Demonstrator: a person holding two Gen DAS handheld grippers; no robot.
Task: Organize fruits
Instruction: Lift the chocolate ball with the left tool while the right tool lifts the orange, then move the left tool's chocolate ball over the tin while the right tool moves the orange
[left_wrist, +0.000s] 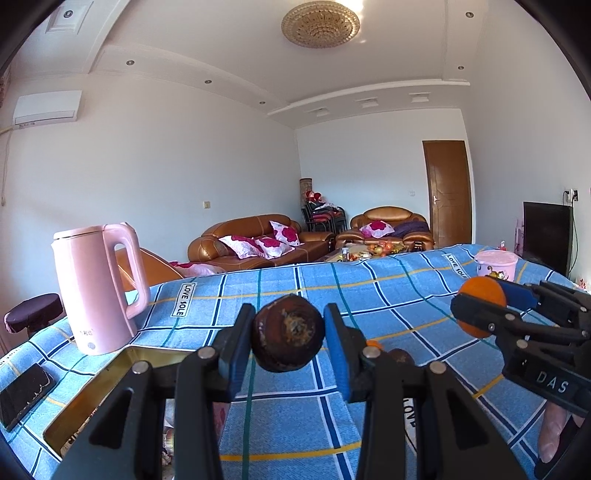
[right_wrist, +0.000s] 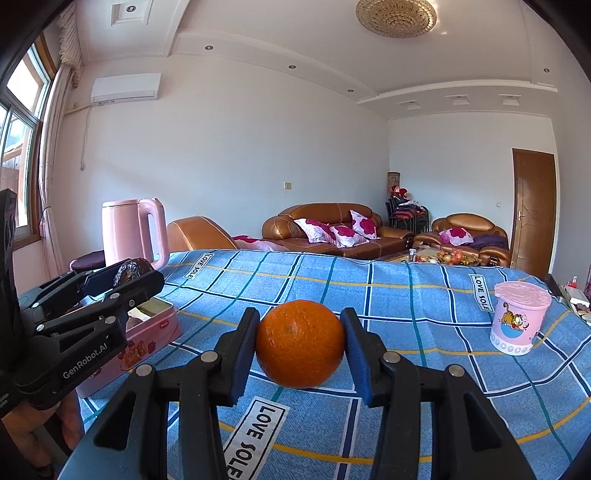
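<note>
My left gripper (left_wrist: 289, 336) is shut on a dark brown round fruit (left_wrist: 288, 334) and holds it above the blue checked tablecloth (left_wrist: 369, 295). My right gripper (right_wrist: 300, 343) is shut on an orange (right_wrist: 300, 343) above the cloth. In the left wrist view the right gripper with the orange (left_wrist: 480, 312) is off to the right. In the right wrist view the left gripper (right_wrist: 129, 277) with the brown fruit (right_wrist: 131, 273) hangs over an open pink tin box (right_wrist: 147, 332). The tin's gold inside (left_wrist: 122, 384) shows below my left gripper. Small fruits (left_wrist: 391, 354) lie on the cloth behind the left gripper's right finger.
A pink kettle (left_wrist: 96, 288) stands at the table's far left, behind the tin. A dark phone (left_wrist: 24, 395) lies at the left edge. A pink lidded cup (right_wrist: 517, 317) stands at the right. Sofas and a door lie beyond the table.
</note>
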